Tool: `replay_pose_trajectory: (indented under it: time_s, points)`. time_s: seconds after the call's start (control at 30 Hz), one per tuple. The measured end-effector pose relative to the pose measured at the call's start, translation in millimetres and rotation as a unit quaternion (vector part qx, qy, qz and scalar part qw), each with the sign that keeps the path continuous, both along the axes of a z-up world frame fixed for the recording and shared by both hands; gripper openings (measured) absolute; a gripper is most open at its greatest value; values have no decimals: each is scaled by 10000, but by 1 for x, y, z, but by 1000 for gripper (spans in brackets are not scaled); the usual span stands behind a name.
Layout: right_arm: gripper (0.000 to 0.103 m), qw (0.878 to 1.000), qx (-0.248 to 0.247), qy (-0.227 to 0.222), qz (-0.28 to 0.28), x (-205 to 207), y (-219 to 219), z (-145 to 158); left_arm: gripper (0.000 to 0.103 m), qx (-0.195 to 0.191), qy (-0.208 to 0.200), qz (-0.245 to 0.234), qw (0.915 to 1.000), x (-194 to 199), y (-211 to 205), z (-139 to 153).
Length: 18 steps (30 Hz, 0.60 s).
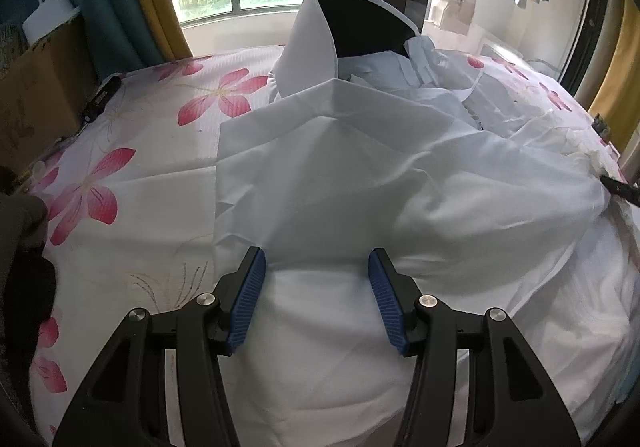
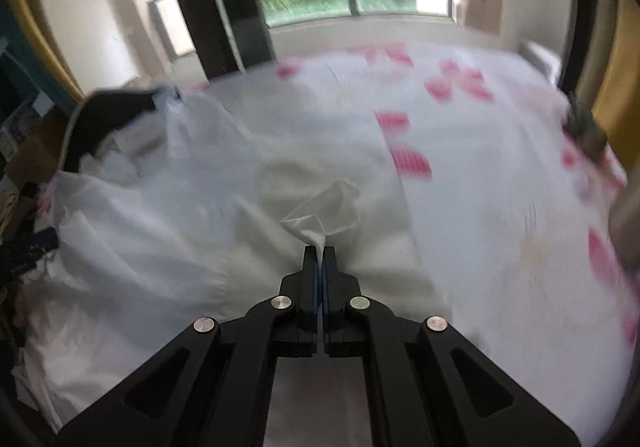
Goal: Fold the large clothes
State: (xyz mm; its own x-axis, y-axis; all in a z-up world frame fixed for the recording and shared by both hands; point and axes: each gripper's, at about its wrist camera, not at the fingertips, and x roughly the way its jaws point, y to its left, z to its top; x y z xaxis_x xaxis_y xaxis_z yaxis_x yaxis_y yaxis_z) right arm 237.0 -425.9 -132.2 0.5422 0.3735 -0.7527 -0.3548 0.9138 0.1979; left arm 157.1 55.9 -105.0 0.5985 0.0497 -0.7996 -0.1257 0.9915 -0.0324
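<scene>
My left tongs [image 1: 316, 267] stand released, blue ribbed pads well apart, poised over the large white thin-woven shirt [image 1: 360, 175] and gripping nothing; I cannot tell whether the pad tips touch the cloth. My right tongs [image 2: 319, 251] are clenched on a pinched peak of the same white fabric, which rises as a small crumpled point just ahead of the tips.

Location: the shirt lies spread on the bed sheet printed with pink flowers [image 1: 120, 183]. Seen from the left tongs, it starts directly beneath the pads and runs away ahead and to the right. Its stiff collar with the dark inner face [image 1: 352, 23] stands upright at the far end. A creased straight edge lies ahead and slightly left of the left tongs, with bare sheet beyond it. From the right tongs, the bulk of the garment lies ahead and to the left, the collar far left; bare sheet lies to the right. That view is blurred, so fine detail there is uncertain.

Handling assessment: the fabric looks light, soft and limp, and it wrinkles readily. I judge it will sag and trail rather than hold a line, and a thin pinch may slip. The collar is the one stiff part. Recommended hold for the left tongs: a hem or seam edge, where the cloth is doubled, level with the right-hand grip so the fold lifts evenly.
</scene>
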Motion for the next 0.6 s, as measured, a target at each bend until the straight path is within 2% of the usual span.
replay_pose_trajectory:
  time_s: [0.1,0.2,0.27,0.33,0.37,0.47,0.53,0.6]
  points:
    - [4,10000,-65,14,1,-7,-2,0,57,-13,40,14,10000,0,2,0]
    - [14,9996,-272,-66,87,-5,-1,7,57,-6,81,38,10000,-2,3,1]
    - [40,9986,-433,-270,118,-2,0,16,57,-90,99,82,9999,-4,6,2]
    - [56,9979,-430,-430,201,3,-3,25,57,-210,73,127,9997,-7,9,5]
    - [57,9975,-418,-492,297,8,0,30,57,-241,44,138,9996,-8,10,7]
    - [57,9952,-536,-564,591,22,12,31,57,-245,10,161,9996,-9,13,10]
    - [56,9936,-691,-421,787,29,23,20,57,-228,-17,177,9996,-10,14,12]
    - [8,9895,-920,-305,1068,28,36,8,57,-190,-58,167,9997,-7,16,18]
